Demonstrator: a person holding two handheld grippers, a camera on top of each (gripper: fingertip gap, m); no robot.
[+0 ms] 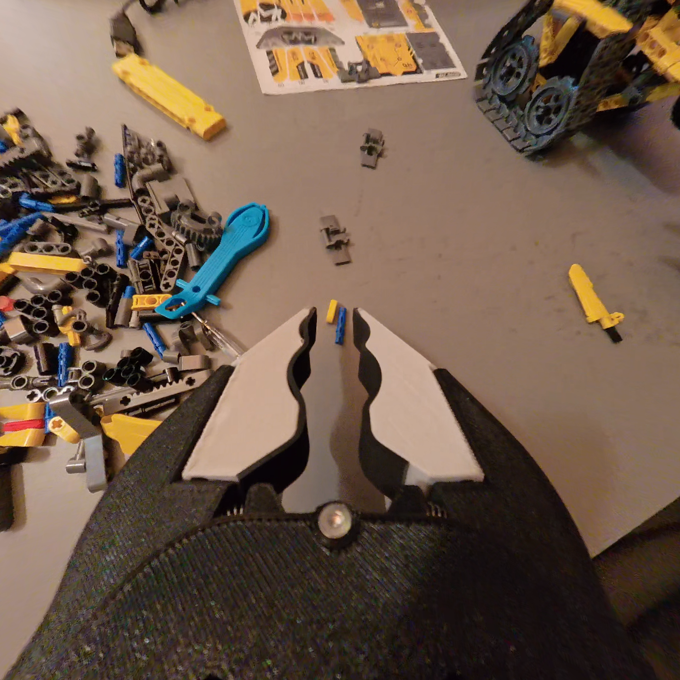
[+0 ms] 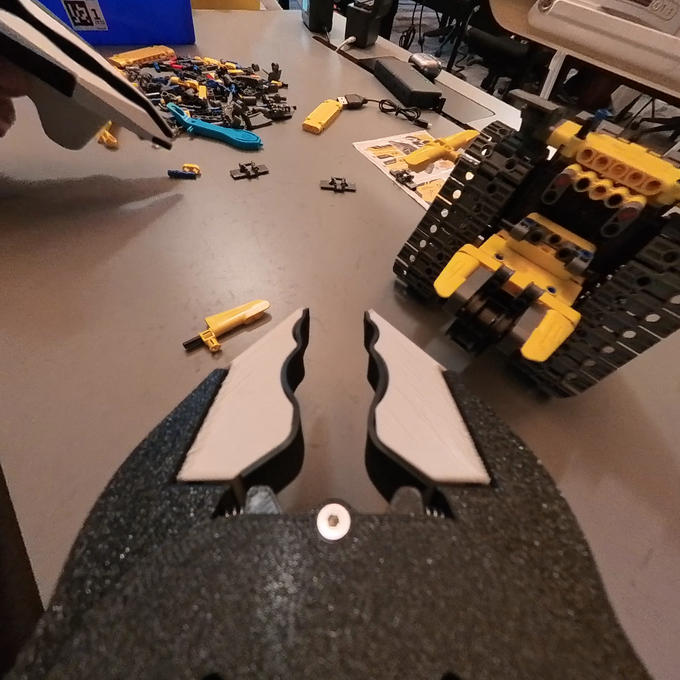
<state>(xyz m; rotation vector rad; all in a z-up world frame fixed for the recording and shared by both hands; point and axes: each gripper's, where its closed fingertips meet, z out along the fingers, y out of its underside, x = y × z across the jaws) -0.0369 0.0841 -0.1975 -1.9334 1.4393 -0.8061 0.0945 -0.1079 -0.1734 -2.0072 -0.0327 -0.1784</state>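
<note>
My left gripper [image 1: 335,312] is open and empty, hovering just above a small blue pin [image 1: 340,325] and a small yellow piece [image 1: 332,311] that lie on the grey table between its fingertips. The same gripper shows in the right wrist view [image 2: 162,138], above the blue pin [image 2: 180,173] and yellow piece [image 2: 192,167]. My right gripper [image 2: 335,318] is open and empty over bare table. A yellow blade-shaped part on a black axle [image 2: 230,321] lies left of it, and a yellow and black tracked vehicle model [image 2: 552,265] stands to its right.
A pile of loose building parts [image 1: 73,294] and a teal lever tool [image 1: 220,257] lie left. Two dark track links [image 1: 334,239] [image 1: 372,147], a long yellow panel [image 1: 169,95] and a sticker sheet [image 1: 346,40] lie ahead. A blue box [image 2: 128,18] and cables [image 2: 397,106] sit at the back. The grippers' ends are close to 25 centimeters from one another.
</note>
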